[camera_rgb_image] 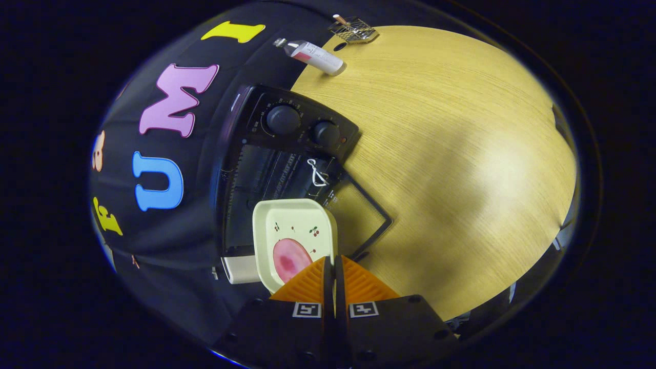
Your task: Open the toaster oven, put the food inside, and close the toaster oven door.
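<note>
A: Tool state? We see both fingers pressed together on the near rim of the plate, so it's gripping the plate.

B: Agreed. Pink food slice lies on the plate, lower centre of the frame, just ahead and left of the fingertips.

A: Key relation: toaster oven sits straight beyond the plate, centre-left. Door is dropped open toward the right of the plate. The plate's far edge overlaps the oven mouth; we can't tell if it is inside yet.

B: Plate's long axis runs from the tool toward the cavity, so we judge a straight push forward is what's left, then closing the door.

A: Other stuff: bottle and wire rack at top centre on the worktop, well apart from the oven.

B: Readable text? Markings around the oven knobs and the bottle label are too small. Square coded markers on the tool body, nothing legible.
</note>
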Action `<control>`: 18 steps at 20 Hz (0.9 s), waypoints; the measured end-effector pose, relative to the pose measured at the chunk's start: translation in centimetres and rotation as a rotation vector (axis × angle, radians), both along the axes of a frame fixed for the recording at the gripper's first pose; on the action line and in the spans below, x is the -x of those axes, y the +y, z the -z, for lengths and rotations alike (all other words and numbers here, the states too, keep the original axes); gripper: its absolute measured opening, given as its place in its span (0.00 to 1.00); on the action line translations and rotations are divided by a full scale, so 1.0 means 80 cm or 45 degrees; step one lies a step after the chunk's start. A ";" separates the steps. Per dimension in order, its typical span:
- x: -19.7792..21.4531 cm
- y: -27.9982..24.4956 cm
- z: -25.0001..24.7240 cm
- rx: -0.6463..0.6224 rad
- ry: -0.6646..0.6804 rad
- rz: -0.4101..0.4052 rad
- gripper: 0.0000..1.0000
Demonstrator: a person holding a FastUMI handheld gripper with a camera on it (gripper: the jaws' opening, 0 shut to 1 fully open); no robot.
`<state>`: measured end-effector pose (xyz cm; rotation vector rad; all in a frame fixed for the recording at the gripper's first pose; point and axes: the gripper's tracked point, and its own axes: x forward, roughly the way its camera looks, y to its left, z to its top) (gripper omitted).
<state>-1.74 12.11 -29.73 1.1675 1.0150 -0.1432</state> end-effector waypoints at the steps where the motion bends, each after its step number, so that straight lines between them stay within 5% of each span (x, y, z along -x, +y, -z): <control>1: -0.006 0.009 -0.002 -0.012 0.001 0.030 0.05; 18: -0.117 0.066 0.029 -0.043 0.132 0.569 0.06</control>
